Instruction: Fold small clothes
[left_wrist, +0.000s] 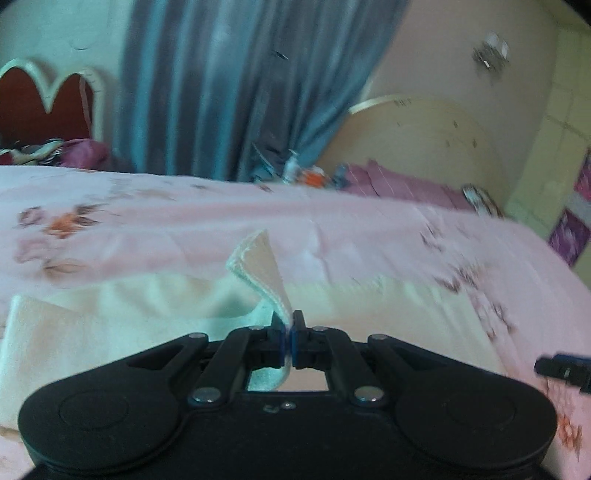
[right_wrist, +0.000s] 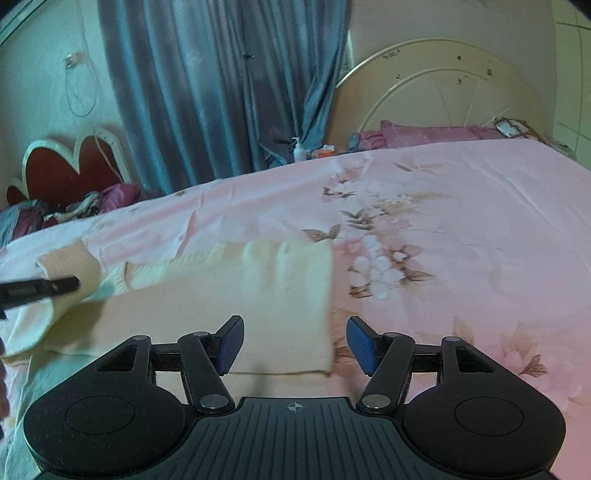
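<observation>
The left gripper (left_wrist: 288, 325) is pinching the cuff of one cream sweater (right_wrist: 229, 295); the right gripper (right_wrist: 294, 345) is hovering spread and empty over the sweater's edge on the bed (right_wrist: 461, 206).

The left claw (left_wrist: 288, 334) is seen clamped shut, its two fingers pressed together on a strip of cream cloth (left_wrist: 264, 266), and is pointed downward at a slant. The right claw (right_wrist: 295, 345) is held with its fingers (right_wrist: 231, 343) well apart, nothing gripped between them, likewise angled downward.
</observation>
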